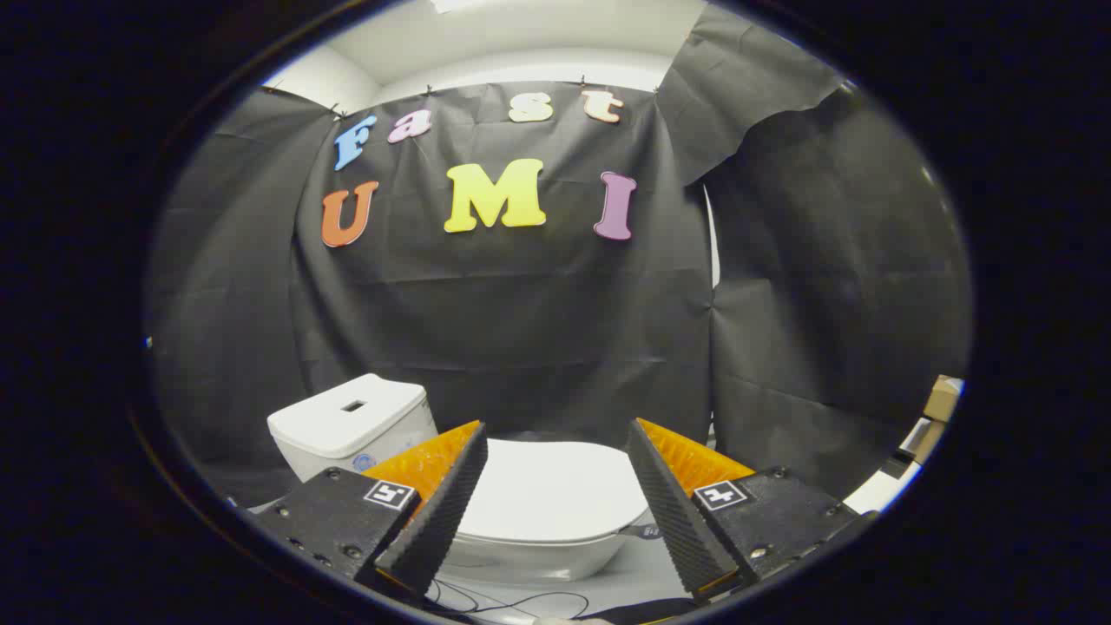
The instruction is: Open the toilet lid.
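Black cloth hangs as the booth wall (538, 330) all around the far side, pinned up under a pale ceiling, with a narrow gap between two panels at about two o'clock from the toilet. Low against that cloth stands a white toilet, seen from above and in front.

Its cistern (351, 425) sits at roughly ten o'clock from the gripper, a boxy white tank with a small dark rectangular button recess on its top. The toilet lid (555, 495) lies flat and closed over the bowl — a smooth white oval just ahead of the fingers and framed in the space between them. Below the lid the rounded white front of the bowl (529, 555) curves down toward a pale floor, where thin dark cables (486, 601) trail near six o'clock.

The gripper (555, 434) is held above and short of the lid, its two fingers spread wide apart — released, with nothing between them and neither finger touching the lid. The left finger's tip stands over the lid's edge nearest the cistern; the right finger's tip stands over the opposite edge.

Far off at three o'clock, cardboard boxes (942, 399) sit past the cloth's end.
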